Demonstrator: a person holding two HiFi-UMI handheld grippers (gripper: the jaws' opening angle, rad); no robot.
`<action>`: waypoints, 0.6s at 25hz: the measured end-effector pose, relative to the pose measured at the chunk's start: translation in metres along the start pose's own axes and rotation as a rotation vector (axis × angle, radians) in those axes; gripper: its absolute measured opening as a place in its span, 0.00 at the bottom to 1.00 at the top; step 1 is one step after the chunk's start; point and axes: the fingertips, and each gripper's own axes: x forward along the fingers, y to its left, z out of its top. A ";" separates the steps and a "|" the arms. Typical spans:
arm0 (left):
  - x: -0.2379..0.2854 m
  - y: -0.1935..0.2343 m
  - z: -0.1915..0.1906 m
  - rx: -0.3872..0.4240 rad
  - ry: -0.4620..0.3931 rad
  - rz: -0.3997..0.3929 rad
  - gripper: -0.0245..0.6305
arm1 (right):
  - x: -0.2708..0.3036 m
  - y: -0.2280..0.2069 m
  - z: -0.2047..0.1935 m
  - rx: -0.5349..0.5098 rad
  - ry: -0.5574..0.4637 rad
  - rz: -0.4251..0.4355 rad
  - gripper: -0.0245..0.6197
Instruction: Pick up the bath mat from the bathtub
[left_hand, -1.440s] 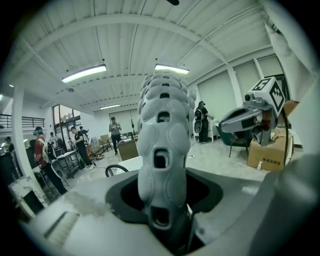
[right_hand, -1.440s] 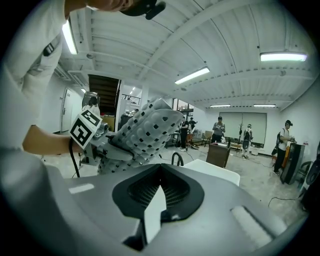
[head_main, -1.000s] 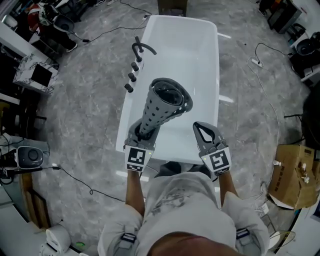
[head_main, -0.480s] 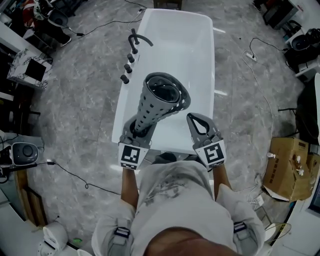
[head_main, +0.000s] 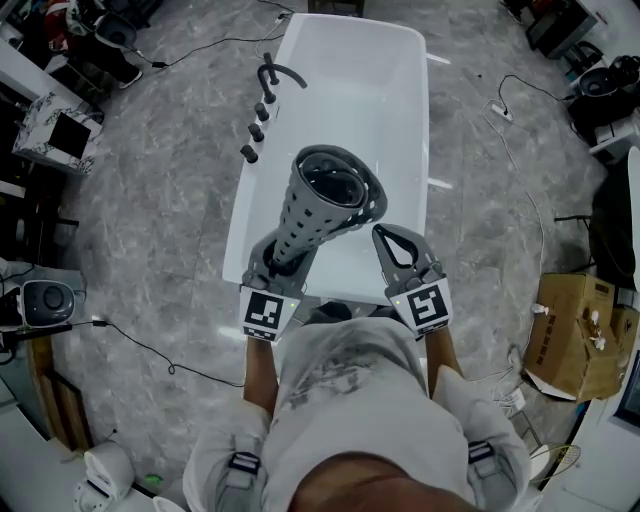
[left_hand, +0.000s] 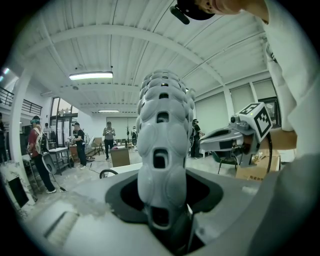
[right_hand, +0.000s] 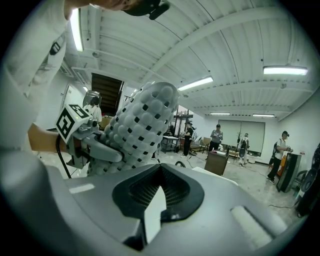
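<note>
Behind the bath mat (left_hand: 160, 150) — gripper views only — bystanders (left_hand: 80, 145) stand.

No words, numbers or brand names can be read anywhere in these views. The only sign-like marks are black-and-white square coded patterns. One is printed on the white marker cube (head_main: 267, 312) at the back of the left gripper (head_main: 284, 262). Another is on the matching white marker cube (head_main: 424, 307) at the back of the right gripper (head_main: 388, 240). Both are blocky patterns, not letters. A small dark badge (right_hand: 55, 48) sits on the person's white sleeve in the right gripper view, too small to read. The brown cardboard box (head_main: 575, 340) on the floor shows no legible print.
</note>
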 end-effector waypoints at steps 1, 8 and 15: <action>0.000 0.000 0.000 0.001 0.000 -0.001 0.33 | 0.000 0.000 0.000 0.001 0.001 0.000 0.04; 0.002 -0.005 0.001 0.009 0.002 -0.005 0.33 | -0.004 -0.002 -0.002 0.009 -0.002 -0.003 0.04; 0.002 -0.008 0.002 -0.012 0.009 0.005 0.33 | -0.008 -0.005 -0.002 0.003 -0.014 -0.001 0.04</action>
